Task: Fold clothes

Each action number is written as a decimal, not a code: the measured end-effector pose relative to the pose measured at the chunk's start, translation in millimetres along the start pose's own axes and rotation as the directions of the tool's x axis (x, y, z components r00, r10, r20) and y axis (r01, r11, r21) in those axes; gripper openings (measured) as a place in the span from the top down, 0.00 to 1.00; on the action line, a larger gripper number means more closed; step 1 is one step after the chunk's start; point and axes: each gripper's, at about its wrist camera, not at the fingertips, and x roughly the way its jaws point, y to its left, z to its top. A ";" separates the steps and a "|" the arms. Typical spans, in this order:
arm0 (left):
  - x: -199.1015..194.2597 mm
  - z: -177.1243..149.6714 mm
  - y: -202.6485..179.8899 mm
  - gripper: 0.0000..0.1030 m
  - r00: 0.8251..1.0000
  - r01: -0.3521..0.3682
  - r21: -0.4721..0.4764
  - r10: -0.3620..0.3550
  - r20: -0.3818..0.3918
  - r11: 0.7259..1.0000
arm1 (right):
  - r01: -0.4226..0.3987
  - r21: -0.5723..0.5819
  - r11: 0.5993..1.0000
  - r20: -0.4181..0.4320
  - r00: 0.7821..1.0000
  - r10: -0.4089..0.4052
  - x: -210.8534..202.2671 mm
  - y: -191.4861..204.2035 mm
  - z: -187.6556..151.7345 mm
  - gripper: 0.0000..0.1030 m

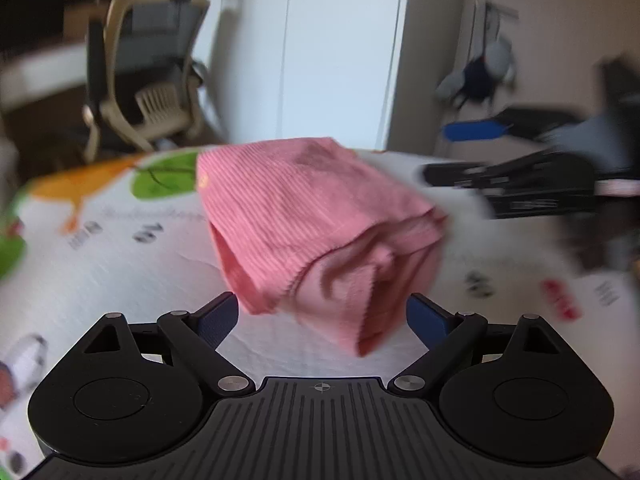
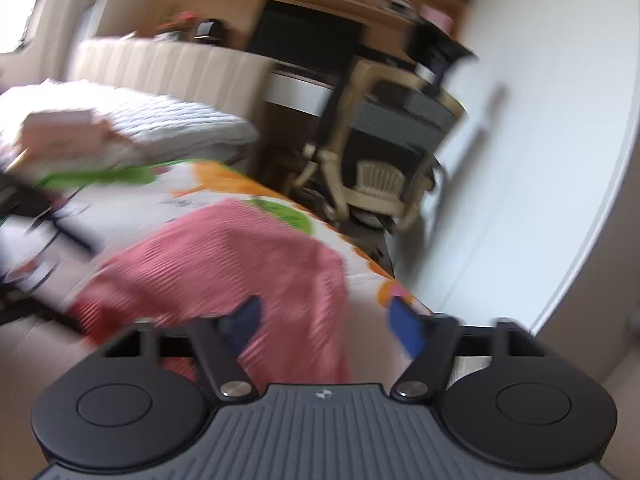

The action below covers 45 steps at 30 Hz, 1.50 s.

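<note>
Centrally, folded pink ribbed knit garment (image 1: 316,220) lying on white printed mat (image 1: 120,264). Left claw (image 1: 322,320) spread wide at six o'clock, empty. Right claw (image 2: 324,326) spread too, over garment's edge, gripping nothing.

Right gripper (image 1: 520,188) motion-smeared in left view; pink garment (image 2: 224,280) blurred, near edge hidden behind left gripper (image 1: 322,316); surface (image 1: 120,260) print unreadable.
</note>
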 end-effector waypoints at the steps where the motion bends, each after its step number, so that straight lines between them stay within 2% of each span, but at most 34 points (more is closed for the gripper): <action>1: 0.0 -0.2 -3.8 0.27 1.000 -0.022 0.022 0.021 0.010 1.000 | -0.013 -0.055 0.998 -0.007 1.000 0.013 -6.9 11.4 -3.4 0.56; 2: -0.6 -0.2 -6.8 0.36 0.999 -0.038 0.039 0.038 0.019 0.999 | -0.019 -0.111 0.994 -0.013 1.000 0.018 -10.2 22.6 -7.8 0.60; 3: -2.9 0.0 -9.8 0.38 0.998 -0.051 0.054 0.050 0.031 0.997 | -0.019 -0.168 0.986 -0.017 1.000 0.016 -10.2 33.5 -12.9 0.63; 5: -9.5 0.5 -16.0 0.39 0.996 -0.071 0.089 0.067 0.051 0.994 | -0.014 -0.256 0.967 -0.024 1.000 0.009 -7.3 51.2 -21.0 0.63; 10: -9.5 -2.1 -31.4 0.39 0.995 -0.099 0.216 0.094 0.033 0.971 | 0.019 -0.296 0.955 -0.028 0.999 -0.029 20.1 65.5 -25.9 0.65; 11: -5.0 -4.0 -32.0 0.45 0.995 -0.100 0.233 0.098 0.020 0.967 | 0.013 -0.279 0.960 -0.028 0.999 -0.021 22.6 63.9 -23.5 0.80; 12: -0.5 -5.9 -31.6 0.61 0.994 -0.104 0.246 0.105 0.009 0.964 | 0.011 -0.253 0.967 -0.018 1.000 -0.016 21.3 60.5 -18.7 0.88; 13: 2.4 -6.4 -28.9 0.69 0.993 -0.112 0.247 0.115 0.003 0.962 | 0.017 -0.226 0.974 0.000 1.000 -0.017 17.6 56.6 -13.1 0.89; 14: 0.9 -4.8 -23.1 0.78 0.992 -0.120 0.224 0.122 0.005 0.967 | 0.024 -0.203 0.979 0.024 1.000 -0.019 10.8 52.9 -7.9 0.95; 16: -7.1 -0.1 -10.2 0.82 0.991 -0.137 0.166 0.135 0.022 0.977 | 0.026 -0.181 0.983 0.055 0.998 -0.016 -5.4 48.2 -0.6 0.96; 17: -12.1 2.0 -5.9 0.89 0.988 -0.154 0.157 0.151 0.032 0.976 | 0.013 -0.182 0.983 0.047 0.999 -0.005 -8.9 48.1 -1.3 0.97; 20: -24.1 1.2 3.5 0.88 0.985 -0.171 0.148 0.170 0.022 0.974 | -0.039 -0.193 0.980 -0.005 0.999 0.039 -14.7 50.2 -10.9 0.97; 23: -31.8 -5.0 12.1 0.85 0.989 -0.146 0.132 0.149 -0.014 0.980 | -0.112 -0.159 0.981 -0.072 0.992 0.102 -16.6 46.6 -26.0 0.97; 25: -38.9 -4.1 24.2 0.74 0.997 -0.078 0.046 0.079 -0.017 0.996 | -0.149 -0.088 0.985 -0.085 0.986 0.142 -21.4 36.7 -29.1 0.96; 26: -42.5 -1.0 32.6 0.54 1.000 -0.029 -0.025 0.028 -0.008 0.999 | -0.169 -0.028 0.985 -0.080 0.983 0.166 -23.6 28.0 -26.9 0.93; 27: -44.4 3.4 41.5 0.33 1.000 0.014 -0.099 -0.013 0.011 0.995 | -0.185 0.045 0.982 -0.070 0.980 0.188 -25.7 18.5 -24.0 0.83; 28: -43.5 8.9 49.2 0.27 0.999 0.042 -0.166 -0.037 0.033 0.985 | -0.197 0.121 0.973 -0.057 0.977 0.205 -27.2 8.6 -20.8 0.75; 29: -41.4 14.7 56.1 0.21 0.997 0.065 -0.226 -0.053 0.055 0.972 | -0.202 0.190 0.961 -0.039 0.976 0.213 -26.6 -0.3 -16.1 0.60; 31: -29.6 25.8 65.7 0.16 0.995 0.077 -0.307 -0.055 0.079 0.949 | -0.196 0.247 0.949 -0.004 0.979 0.203 -22.4 -10.5 -6.0 0.57; 32: -20.9 30.4 68.6 0.13 0.996 0.068 -0.334 -0.043 0.081 0.940 | -0.189 0.237 0.953 0.008 0.981 0.193 -19.7 -8.9 -1.5 0.57; 34: 1.1 35.2 71.2 0.13 0.998 0.044 -0.373 -0.029 0.048 0.927 | -0.184 0.163 0.969 0.010 0.983 0.184 -10.5 6.1 5.8 0.50; 35: 12.7 35.4 71.2 0.14 0.999 0.037 -0.387 -0.031 0.022 0.921 | -0.203 0.120 0.972 -0.008 0.979 0.205 -2.5 15.6 7.6 0.39; 36: 23.4 33.9 69.7 0.14 0.999 0.034 -0.393 -0.039 -0.004 0.919 | -0.218 0.080 0.973 -0.028 0.975 0.221 5.5 25.8 7.7 0.37; 38: 38.2 29.0 63.4 0.14 0.998 0.017 -0.370 -0.037 -0.046 0.929 | -0.226 -0.003 0.974 -0.076 0.971 0.226 21.9 47.4 3.9 0.37; 40: 43.9 26.5 57.2 0.13 0.998 -0.006 -0.324 -0.012 -0.056 0.946 | -0.178 -0.058 0.982 -0.090 0.981 0.173 35.1 54.4 1.3 0.41; 42: 45.1 29.6 53.4 0.13 0.999 -0.030 -0.279 0.022 -0.033 0.960 | -0.126 -0.099 0.987 -0.091 0.989 0.117 46.9 57.0 -0.3 0.43; 45: 50.5 31.8 41.1 0.08 0.993 -0.109 -0.153 0.113 0.018 0.982 | -0.097 -0.057 0.994 -0.111 0.990 0.090 58.2 44.1 2.2 0.43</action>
